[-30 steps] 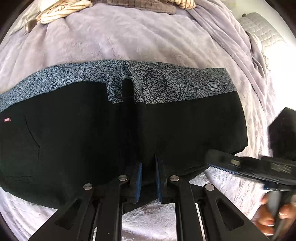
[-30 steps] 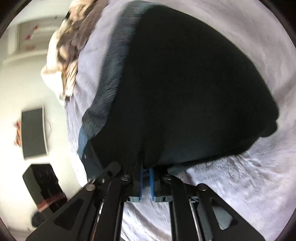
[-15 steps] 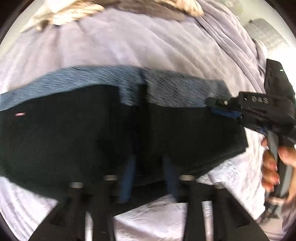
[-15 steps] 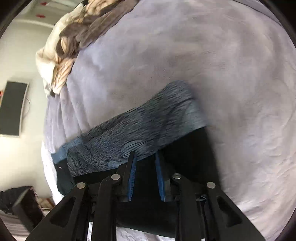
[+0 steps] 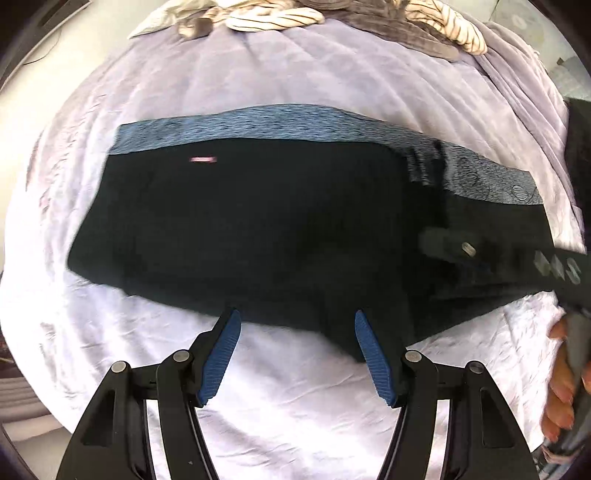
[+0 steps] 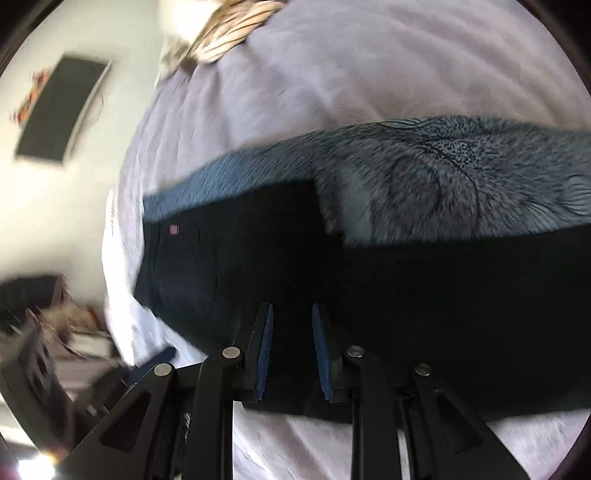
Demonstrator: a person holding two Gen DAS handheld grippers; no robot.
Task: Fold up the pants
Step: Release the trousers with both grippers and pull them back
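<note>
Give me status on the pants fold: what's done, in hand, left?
Done: the pants lie flat on the bedspread, seemingly folded over, patterned band along the far edge. In hand: nothing. The left gripper is wide open at the near hem; the right gripper sits partly open over the black cloth. Left: probably another fold across to make it compact.

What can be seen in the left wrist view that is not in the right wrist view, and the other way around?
Only the left wrist view shows the right tongs from outside, above the pants, and the person's hand holding their handle. It also shows the left tongs wide open at the near edge of the pants.

Only the right wrist view shows the dark screen on the wall and the clutter beside the bed.

Both show the black pants with the blue patterned waistband, the lilac blanket and the striped cloth.
</note>
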